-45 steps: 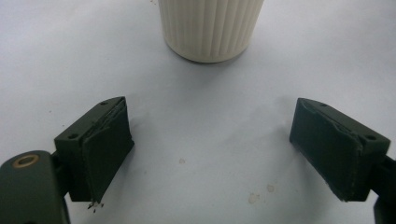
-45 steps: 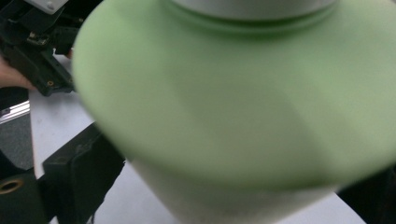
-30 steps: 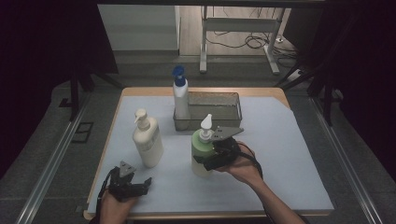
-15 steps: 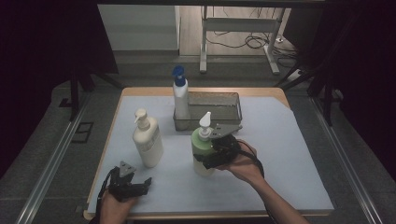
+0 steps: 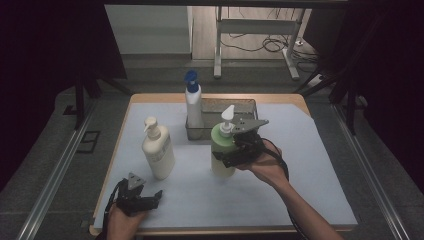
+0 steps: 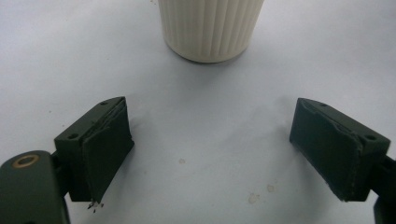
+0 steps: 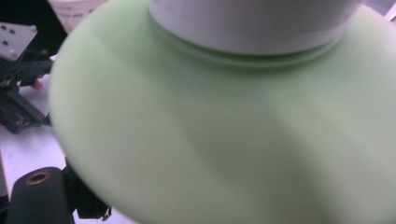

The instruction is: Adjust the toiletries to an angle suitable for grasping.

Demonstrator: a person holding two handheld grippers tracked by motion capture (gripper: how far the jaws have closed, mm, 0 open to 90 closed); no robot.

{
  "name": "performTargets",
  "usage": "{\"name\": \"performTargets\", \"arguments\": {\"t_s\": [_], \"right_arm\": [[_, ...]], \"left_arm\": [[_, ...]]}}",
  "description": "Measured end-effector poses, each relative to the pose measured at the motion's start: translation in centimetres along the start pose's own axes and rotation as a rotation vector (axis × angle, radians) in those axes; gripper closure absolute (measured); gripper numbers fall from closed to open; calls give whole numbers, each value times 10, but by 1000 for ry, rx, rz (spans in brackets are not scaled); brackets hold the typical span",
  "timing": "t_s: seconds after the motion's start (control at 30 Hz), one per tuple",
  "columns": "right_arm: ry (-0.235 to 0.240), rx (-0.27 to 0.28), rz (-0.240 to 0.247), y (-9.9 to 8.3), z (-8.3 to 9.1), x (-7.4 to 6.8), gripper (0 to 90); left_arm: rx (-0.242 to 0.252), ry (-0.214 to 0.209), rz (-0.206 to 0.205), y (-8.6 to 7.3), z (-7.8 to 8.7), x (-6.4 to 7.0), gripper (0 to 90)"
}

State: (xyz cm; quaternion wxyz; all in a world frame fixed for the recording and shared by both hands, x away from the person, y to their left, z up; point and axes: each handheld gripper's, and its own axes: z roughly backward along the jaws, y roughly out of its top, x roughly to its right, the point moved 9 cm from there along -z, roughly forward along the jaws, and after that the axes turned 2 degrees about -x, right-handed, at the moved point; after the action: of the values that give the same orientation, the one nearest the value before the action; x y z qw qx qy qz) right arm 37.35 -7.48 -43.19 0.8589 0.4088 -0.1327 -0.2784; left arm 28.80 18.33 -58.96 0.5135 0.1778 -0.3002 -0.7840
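Gripping green bottle, apparently clear of basket.

Pale green bottle with white pump, ribbed cream bottle, blue-capped white bottle.

a pump bottle stands on the left of the table. right of it, mid-table, stands a second pump bottle. behind that sits a wire basket, with a spray bottle at the basket's left end.

Right gripper around green bottle
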Motion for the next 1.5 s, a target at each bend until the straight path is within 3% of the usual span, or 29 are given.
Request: {"name": "performTargets", "arguments": {"t_s": [0.33,0.73,1.2,1.5], "right_arm": [[-34,20,-32,20,7,18,121],[-92,33,-36,47,11,37,122],[-135,49,-63,69,3,59,122],[-168,55,-81,81,-11,75,122]], "left_arm": [[1,0,0,0,0,0,122],[1,0,1,0,0,0,122],[2,0,1,0,0,0,122],[1,0,0,0,0,0,122]]}}
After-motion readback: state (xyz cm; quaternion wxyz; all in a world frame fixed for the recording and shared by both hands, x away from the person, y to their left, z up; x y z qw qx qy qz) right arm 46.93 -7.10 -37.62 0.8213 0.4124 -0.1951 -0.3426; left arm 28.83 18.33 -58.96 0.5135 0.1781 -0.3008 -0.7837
